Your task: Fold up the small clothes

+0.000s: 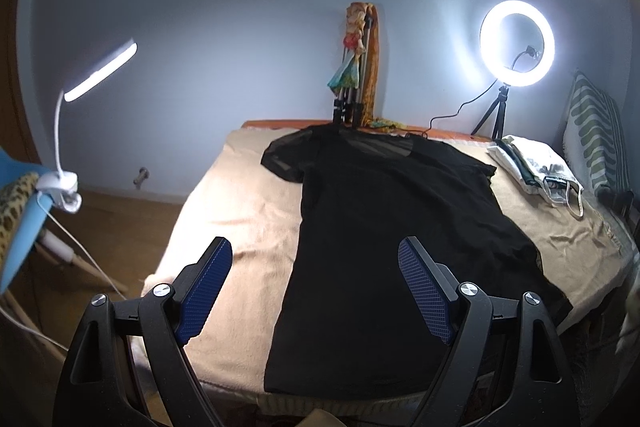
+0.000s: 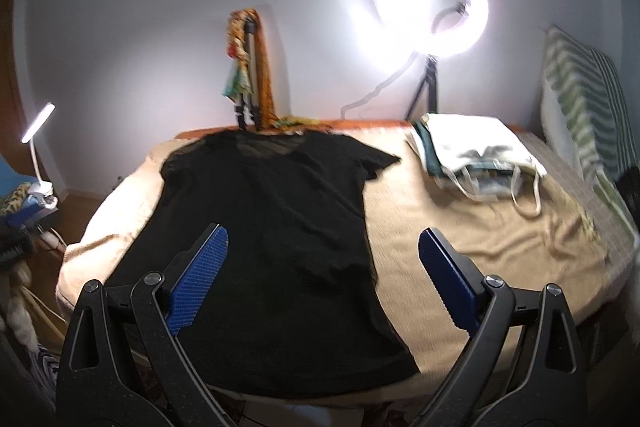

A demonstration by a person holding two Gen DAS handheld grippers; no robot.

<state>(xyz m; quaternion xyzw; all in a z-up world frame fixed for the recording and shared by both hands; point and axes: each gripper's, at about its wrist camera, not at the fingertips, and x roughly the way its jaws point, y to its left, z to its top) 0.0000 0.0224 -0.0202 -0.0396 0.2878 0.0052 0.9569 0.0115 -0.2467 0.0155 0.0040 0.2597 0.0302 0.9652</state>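
Left gripper (image 1: 316, 287): jaws spread wide, nothing between them, held above the near end of the bed, no contact w/ fabric. Its blue pads (image 1: 206, 291) straddle the near left edge of the black t-shirt (image 1: 380, 227); left pad sits over bare tan blanket (image 1: 240, 203), right pad over the shirt body.

Right gripper (image 2: 324, 279): also released, jaws wide apart, empty, hovering over the near end. Left pad over the shirt, right pad over the blanket just past the shirt's right edge.

Black t-shirt (image 2: 264, 227) lies flat & unfolded on the blanket (image 2: 460, 227), hem nearest the grippers at the bed edge, collar at the far end, both short sleeves spread out to the sides. Right-wrist view is a bit blurred.

Farther, ahead-right of both grippers: white tote bag (image 1: 536, 167) (image 2: 480, 151) on the blanket, handles trailing toward the near side, apart from the shirt. Green-striped pillow (image 1: 596, 131) (image 2: 580, 99) upright at far right.

Far end, beyond the collar: folded tripod (image 1: 352, 75) (image 2: 250, 79) draped w/ colourful cloth, leaning at the wall. Right of it, lit ring light (image 1: 517, 43) (image 2: 432, 1) on a small tripod. Far left of grippers: lit clip-on lamp (image 1: 100, 71) (image 2: 38, 123), off the bed.
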